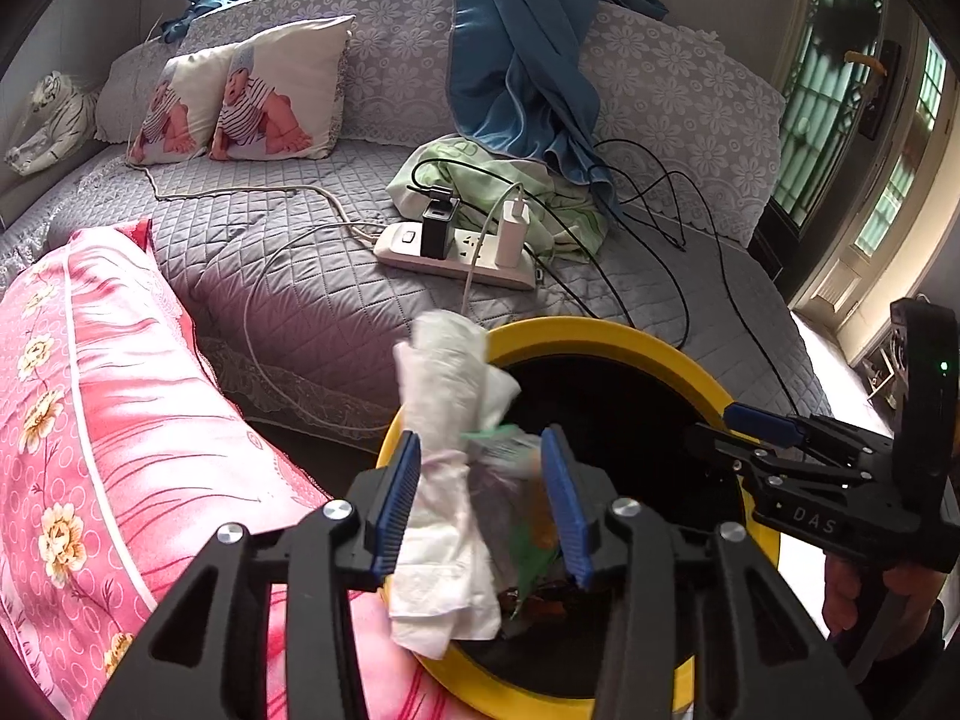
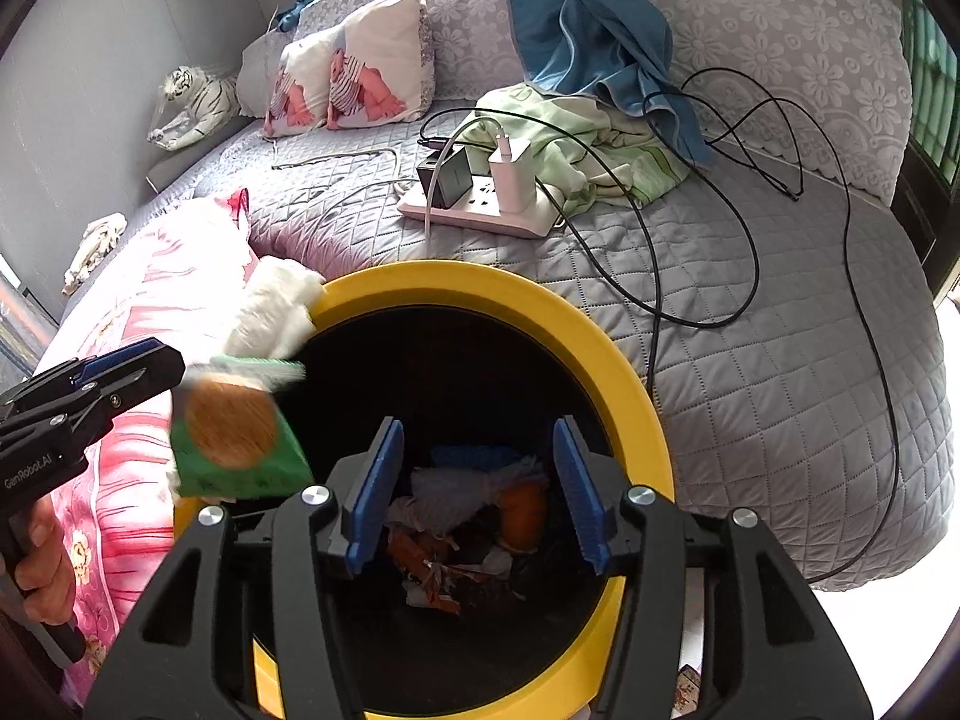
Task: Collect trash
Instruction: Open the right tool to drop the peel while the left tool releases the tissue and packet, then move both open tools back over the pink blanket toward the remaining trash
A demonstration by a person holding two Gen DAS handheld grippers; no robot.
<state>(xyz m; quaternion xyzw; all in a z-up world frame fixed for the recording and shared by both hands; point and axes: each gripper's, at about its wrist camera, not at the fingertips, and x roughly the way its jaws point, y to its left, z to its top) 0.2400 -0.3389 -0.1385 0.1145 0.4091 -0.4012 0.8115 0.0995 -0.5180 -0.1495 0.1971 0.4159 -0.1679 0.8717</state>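
Observation:
A round bin with a yellow rim (image 1: 600,333) (image 2: 480,285) stands against the edge of a grey bed. My left gripper (image 1: 480,450) hangs over the bin's left rim. Its blue pads stand apart, and a crumpled white tissue (image 1: 444,372) (image 2: 276,306) and a green snack wrapper (image 2: 240,450) lie loose between them. The wrapper looks blurred. My right gripper (image 2: 478,429) is open over the bin's mouth with nothing between its fingers. Down inside the bin lie paper scraps and an orange piece (image 2: 522,516).
A pink flowered pillow (image 1: 120,420) presses against the bin's left side. On the bed lie a white power strip (image 1: 456,252) with chargers, black and white cables (image 2: 744,252), a green cloth (image 2: 588,138) and a blue curtain (image 1: 522,60). Cushions and a toy tiger sit at the back.

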